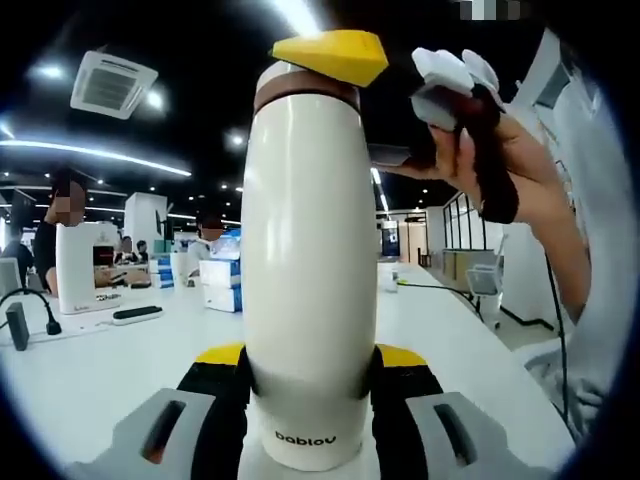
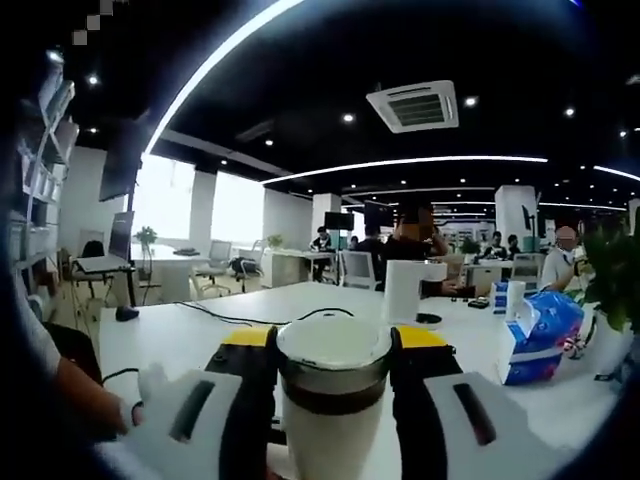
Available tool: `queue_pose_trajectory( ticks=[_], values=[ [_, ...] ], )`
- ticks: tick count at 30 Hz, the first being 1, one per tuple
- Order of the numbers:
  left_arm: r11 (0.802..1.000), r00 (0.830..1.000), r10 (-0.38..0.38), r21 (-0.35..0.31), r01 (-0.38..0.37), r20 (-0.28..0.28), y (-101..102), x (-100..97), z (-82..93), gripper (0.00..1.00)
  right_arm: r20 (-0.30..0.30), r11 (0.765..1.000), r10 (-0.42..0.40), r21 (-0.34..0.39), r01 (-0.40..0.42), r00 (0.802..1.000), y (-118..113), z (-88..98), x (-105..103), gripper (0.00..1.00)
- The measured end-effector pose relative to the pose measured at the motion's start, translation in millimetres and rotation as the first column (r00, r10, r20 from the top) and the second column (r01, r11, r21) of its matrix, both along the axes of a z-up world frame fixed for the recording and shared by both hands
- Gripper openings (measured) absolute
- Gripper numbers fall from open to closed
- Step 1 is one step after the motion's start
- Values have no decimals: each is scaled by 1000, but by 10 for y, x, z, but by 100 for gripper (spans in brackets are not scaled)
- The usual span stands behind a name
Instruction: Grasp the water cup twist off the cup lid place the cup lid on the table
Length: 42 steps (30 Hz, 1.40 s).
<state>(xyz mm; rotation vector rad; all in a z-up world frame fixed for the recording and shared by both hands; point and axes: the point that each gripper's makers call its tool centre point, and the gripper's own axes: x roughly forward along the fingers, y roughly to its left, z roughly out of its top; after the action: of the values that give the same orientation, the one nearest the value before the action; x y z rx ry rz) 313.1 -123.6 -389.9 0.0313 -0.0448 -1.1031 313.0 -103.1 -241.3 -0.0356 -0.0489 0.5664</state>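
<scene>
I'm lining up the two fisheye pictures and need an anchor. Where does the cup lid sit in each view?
Left gripper view: the cup lid tops the white cup, upper centre, between the right gripper's jaws.
Right gripper view: cup lid at bottom centre, between that gripper's own jaws.
Shared landmark: the lid's brown band.

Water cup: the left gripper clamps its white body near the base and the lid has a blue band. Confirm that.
Wrong on the colour. In the left gripper view the left gripper does clamp the water cup near its base, but the band is brown.
</scene>
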Motion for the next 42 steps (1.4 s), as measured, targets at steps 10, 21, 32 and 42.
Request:
queue_pose_trajectory(
  ticks=[10, 21, 32, 42],
  values=[
    [1000, 1000, -7, -5, 7, -11, 0, 0, -5, 49, -20, 954, 299, -34, -299, 954, 103, -22, -35, 46],
    [1000, 1000, -9, -8, 9, -13, -1, 4, -5, 48, -22, 835, 549, -36, -549, 836, 130, -19, -72, 46],
    [1000, 1000, -12, -11, 11, -20, -11, -1, -6, 48, -5, 653, 757, -19, -757, 654, 134, -10, -124, 46],
    [1000, 999, -10, -16, 10, -31, -6, 15, -9, 48, -24, 565, 825, -7, -825, 565, 167, -3, -127, 46]
  ],
)
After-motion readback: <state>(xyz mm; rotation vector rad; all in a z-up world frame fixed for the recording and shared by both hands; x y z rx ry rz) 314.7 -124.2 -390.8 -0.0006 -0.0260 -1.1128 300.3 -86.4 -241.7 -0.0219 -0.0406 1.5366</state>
